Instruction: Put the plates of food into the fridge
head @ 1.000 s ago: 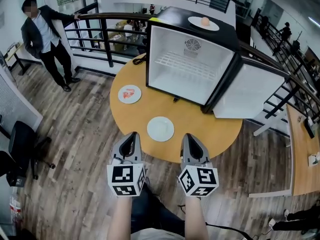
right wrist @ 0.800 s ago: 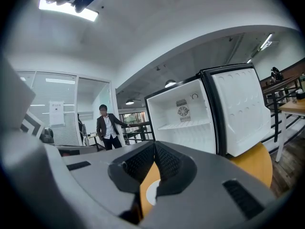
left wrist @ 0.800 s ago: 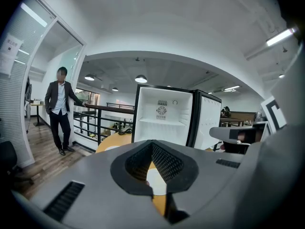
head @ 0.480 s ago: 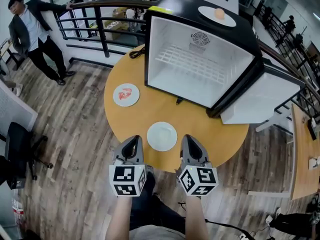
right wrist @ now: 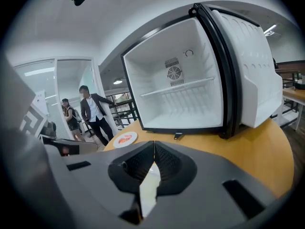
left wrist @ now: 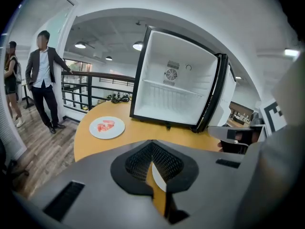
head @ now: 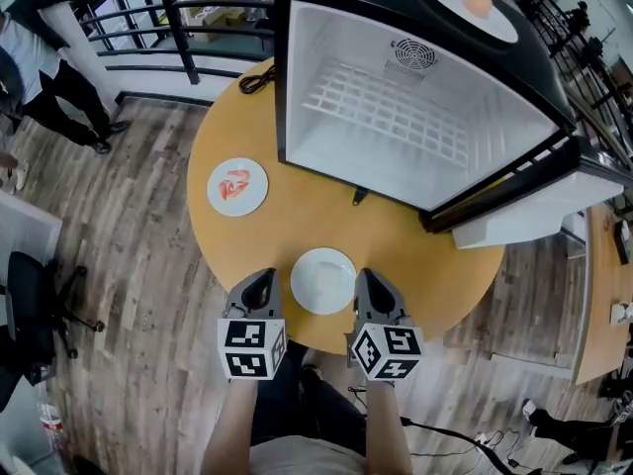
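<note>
On the round wooden table (head: 297, 231) stands a black fridge (head: 415, 117) with its door (head: 534, 216) swung open to the right and a white inside. A white plate (head: 323, 280) lies near the table's front edge. My left gripper (head: 260, 279) is just left of it and my right gripper (head: 368, 279) just right of it, both shut with nothing held. A plate with red food (head: 237, 186) lies further left and shows in the left gripper view (left wrist: 106, 127) and the right gripper view (right wrist: 125, 138). A third plate with an orange item (head: 467, 4) sits on the fridge's top.
A wire shelf (head: 391, 112) crosses the fridge's inside. A black cable (head: 259, 77) lies on the table behind the fridge's left corner. A railing (head: 158, 18) runs behind the table, with a person in a dark suit (left wrist: 44, 82) beside it. A black chair (head: 25, 305) stands at the left.
Both grippers have come down and forward to the table's front edge. The white plate, which was ahead of them, now lies between their tips. The fridge looms larger.
</note>
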The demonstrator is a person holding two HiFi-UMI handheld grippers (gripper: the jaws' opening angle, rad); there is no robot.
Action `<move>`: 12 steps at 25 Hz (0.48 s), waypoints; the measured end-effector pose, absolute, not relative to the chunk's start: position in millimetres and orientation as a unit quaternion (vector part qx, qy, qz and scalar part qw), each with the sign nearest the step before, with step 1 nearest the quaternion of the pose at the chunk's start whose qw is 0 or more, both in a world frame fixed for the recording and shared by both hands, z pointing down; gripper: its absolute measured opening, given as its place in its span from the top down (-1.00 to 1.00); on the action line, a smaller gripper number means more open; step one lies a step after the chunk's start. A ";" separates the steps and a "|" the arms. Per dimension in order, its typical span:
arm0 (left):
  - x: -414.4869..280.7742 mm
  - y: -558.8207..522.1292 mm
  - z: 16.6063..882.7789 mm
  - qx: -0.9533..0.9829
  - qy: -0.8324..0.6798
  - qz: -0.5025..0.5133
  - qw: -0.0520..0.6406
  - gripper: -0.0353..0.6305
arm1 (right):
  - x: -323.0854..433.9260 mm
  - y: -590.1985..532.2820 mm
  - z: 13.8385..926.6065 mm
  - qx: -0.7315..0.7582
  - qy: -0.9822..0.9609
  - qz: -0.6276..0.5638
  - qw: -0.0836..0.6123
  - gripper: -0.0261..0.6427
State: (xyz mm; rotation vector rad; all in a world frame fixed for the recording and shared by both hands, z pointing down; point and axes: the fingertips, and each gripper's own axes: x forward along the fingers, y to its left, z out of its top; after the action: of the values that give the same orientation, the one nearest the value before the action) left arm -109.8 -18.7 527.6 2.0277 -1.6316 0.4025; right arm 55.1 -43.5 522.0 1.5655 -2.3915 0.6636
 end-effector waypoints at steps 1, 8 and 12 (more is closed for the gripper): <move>-108.8 -22.2 535.0 0.747 -0.593 0.153 0.260 0.91 | 55.4 -46.0 529.3 0.532 -0.807 0.229 0.112 0.88; -97.8 -24.1 588.8 0.751 -0.543 0.193 0.324 0.91 | 65.6 -44.6 576.9 0.546 -0.774 0.290 0.138 0.88; -93.6 -19.5 606.1 0.746 -0.526 0.200 0.357 0.91 | 71.5 -33.6 604.5 0.541 -0.760 0.322 0.163 0.88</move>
State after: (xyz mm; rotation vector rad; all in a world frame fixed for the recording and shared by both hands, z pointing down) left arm -93.6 -19.5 606.1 1.9244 -1.3570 0.5155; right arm 71.5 -33.6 604.5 1.5430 -2.1674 0.9172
